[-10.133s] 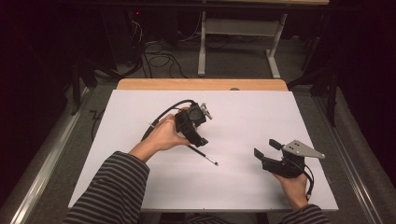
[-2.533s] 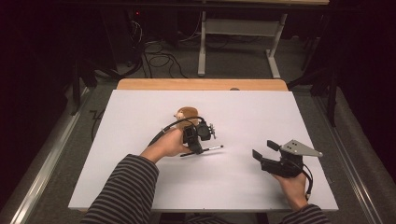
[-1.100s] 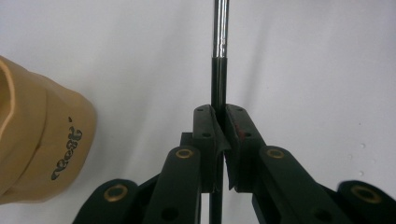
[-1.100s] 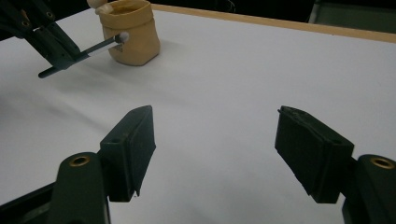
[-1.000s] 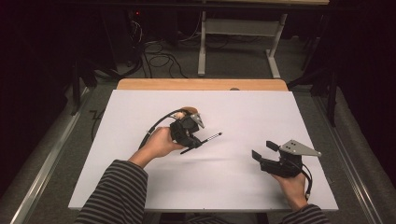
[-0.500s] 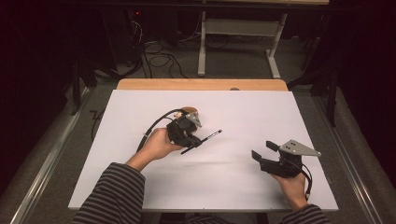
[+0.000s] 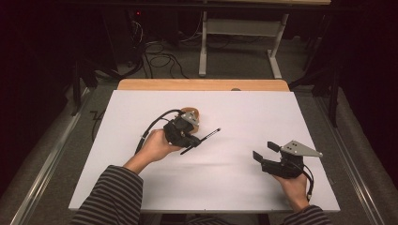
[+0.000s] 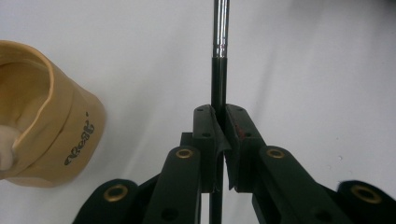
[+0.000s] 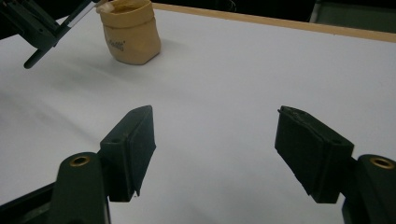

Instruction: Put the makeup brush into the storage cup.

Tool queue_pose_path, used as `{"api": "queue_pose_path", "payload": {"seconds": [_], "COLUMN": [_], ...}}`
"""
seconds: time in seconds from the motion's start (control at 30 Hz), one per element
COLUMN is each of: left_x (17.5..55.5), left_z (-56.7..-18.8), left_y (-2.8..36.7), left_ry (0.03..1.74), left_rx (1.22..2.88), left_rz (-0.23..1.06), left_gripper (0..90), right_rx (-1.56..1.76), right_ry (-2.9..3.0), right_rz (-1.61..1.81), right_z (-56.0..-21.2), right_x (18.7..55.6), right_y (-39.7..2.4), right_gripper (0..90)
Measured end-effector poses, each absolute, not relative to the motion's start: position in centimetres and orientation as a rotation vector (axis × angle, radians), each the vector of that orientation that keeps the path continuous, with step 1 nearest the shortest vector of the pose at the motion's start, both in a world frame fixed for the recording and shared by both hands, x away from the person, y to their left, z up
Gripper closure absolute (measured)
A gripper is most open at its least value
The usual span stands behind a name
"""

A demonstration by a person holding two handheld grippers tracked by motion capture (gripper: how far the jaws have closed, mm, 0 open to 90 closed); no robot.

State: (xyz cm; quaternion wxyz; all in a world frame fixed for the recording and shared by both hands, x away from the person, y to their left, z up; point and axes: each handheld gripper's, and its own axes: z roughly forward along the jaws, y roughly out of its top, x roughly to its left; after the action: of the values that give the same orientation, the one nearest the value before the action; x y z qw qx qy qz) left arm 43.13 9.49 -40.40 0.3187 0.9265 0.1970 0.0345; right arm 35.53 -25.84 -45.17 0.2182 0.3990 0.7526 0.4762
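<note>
My left gripper (image 7: 190, 140) is shut on a thin tool (image 7: 206, 136) with a black handle and a metal shaft. It holds the tool just above the white table top (image 7: 234, 192), tip pointing right and away. In the left gripper view both jaws (image 8: 219, 116) clamp the black handle, and the shaft (image 8: 220, 28) runs straight ahead. A tan rubbery ear-shaped model (image 7: 192, 111) stands right behind that gripper, also at left (image 8: 51, 126). My right gripper (image 7: 264, 150) rests open near the front right with nothing between its jaws (image 9: 215, 135). It faces the tan model (image 9: 133, 35).
A wooden strip (image 7: 202, 84) edges the table's far side. Beyond it are a metal table leg (image 7: 202, 47) and cables on the floor (image 7: 159, 51). A black cable (image 7: 150, 129) trails from the left gripper. Bare white surface lies between the two grippers.
Since the earliest frame the left gripper has picked the tool up off the table. Over the last second it has barely shifted. The right gripper has stayed put.
</note>
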Motion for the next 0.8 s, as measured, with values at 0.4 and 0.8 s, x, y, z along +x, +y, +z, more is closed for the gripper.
{"api": "queue_pose_path", "payload": {"seconds": [0.4, 0.8], "left_x": [42.6, 42.4], "left_z": [-39.9, -39.9], "left_y": [10.7, 12.1], "left_ry": [0.525, 0.577], "left_rx": [2.373, 2.309], "left_rz": [0.097, 0.102], "left_gripper": [83.5, 83.5], "right_rx": [1.105, 1.109], "right_ry": [2.085, 2.085], "right_rz": [1.318, 1.32], "right_z": [-45.2, -45.2], "right_x": [35.5, 35.6], "right_y": [-25.8, -25.9], "right_gripper": [29.8, 29.8]}}
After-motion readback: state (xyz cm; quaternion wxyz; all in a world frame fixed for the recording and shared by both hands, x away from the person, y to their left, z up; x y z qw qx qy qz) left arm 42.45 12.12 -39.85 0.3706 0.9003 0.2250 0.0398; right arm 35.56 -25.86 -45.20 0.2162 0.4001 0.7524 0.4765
